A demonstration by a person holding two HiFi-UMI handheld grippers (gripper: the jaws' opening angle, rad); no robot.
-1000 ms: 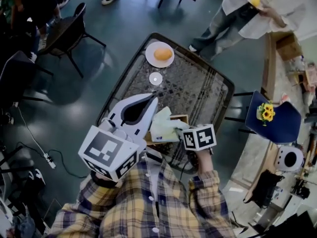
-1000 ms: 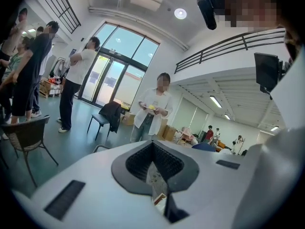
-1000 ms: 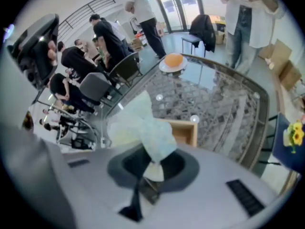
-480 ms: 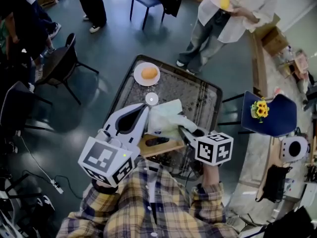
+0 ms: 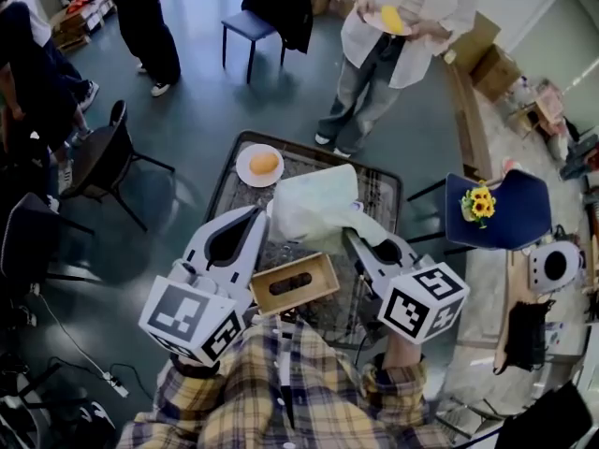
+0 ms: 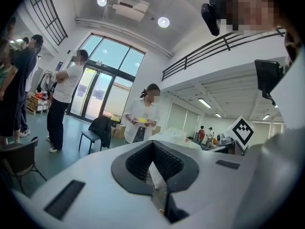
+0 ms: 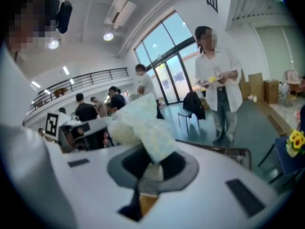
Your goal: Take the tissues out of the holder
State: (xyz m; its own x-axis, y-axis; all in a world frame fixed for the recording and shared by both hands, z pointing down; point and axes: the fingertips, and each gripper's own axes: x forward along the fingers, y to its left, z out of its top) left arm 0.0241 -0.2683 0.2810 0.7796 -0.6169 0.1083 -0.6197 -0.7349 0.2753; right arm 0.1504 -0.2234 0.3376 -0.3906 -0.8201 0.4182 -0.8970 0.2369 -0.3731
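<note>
Right gripper [image 5: 356, 239] clamped on pale crumpled tissues [image 5: 314, 209]; best lifted straight up, clear of slotted wooden holder [image 5: 295, 283]; left gripper [image 5: 255, 221] nearly closed, seemingly empty.

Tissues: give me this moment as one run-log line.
tissues: out of holder | right gripper: shut on tissues | left gripper: shut, beside holder | holder: no tissue showing at slot | step: tissues not yet set down

Table [image 5: 311, 157] bears a plate [image 5: 259, 166]
</note>
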